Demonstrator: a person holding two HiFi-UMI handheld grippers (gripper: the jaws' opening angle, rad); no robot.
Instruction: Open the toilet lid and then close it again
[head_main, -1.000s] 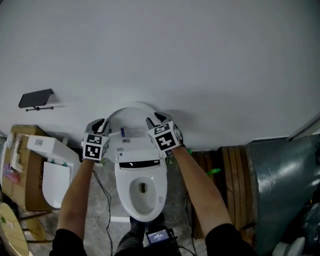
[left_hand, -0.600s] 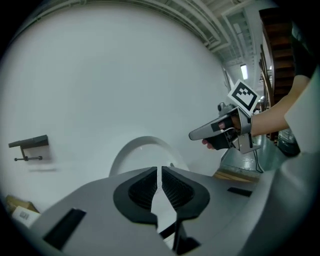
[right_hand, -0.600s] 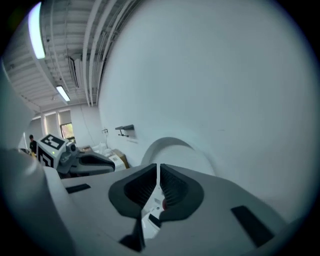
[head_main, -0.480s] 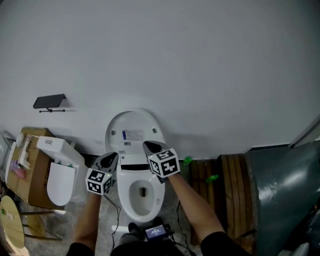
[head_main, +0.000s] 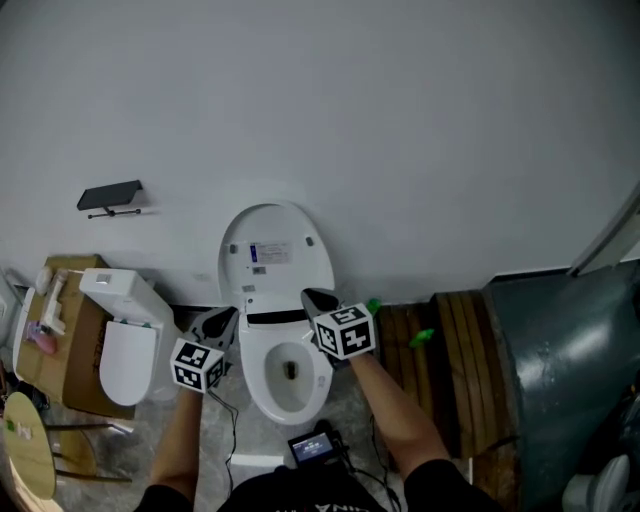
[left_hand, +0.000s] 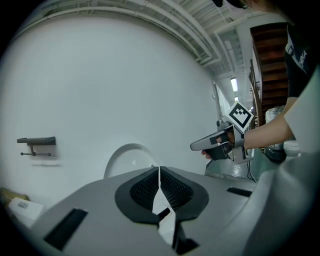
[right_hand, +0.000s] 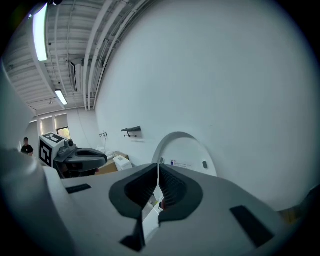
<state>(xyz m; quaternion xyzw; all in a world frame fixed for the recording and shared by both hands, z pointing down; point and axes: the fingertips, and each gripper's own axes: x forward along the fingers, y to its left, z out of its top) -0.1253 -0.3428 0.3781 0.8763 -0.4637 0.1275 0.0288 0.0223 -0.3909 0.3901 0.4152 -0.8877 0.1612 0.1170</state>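
Toilet lid (head_main: 276, 258): raised upright against far wall (head_main: 400, 120); print on its label (head_main: 268, 253) is too small to be read. Left gripper (head_main: 224, 320), right gripper (head_main: 312, 298): jaws just pressed together, nothing pinched, held beside bowl (head_main: 288, 395).

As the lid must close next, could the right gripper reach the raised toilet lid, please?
Probably yes: the right gripper hangs near the upright toilet lid, nothing between them; its shut jaws need opening.

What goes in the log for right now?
toilet lid: raised | left gripper: jaws shut, empty | right gripper: jaws shut, empty | neither touching lid
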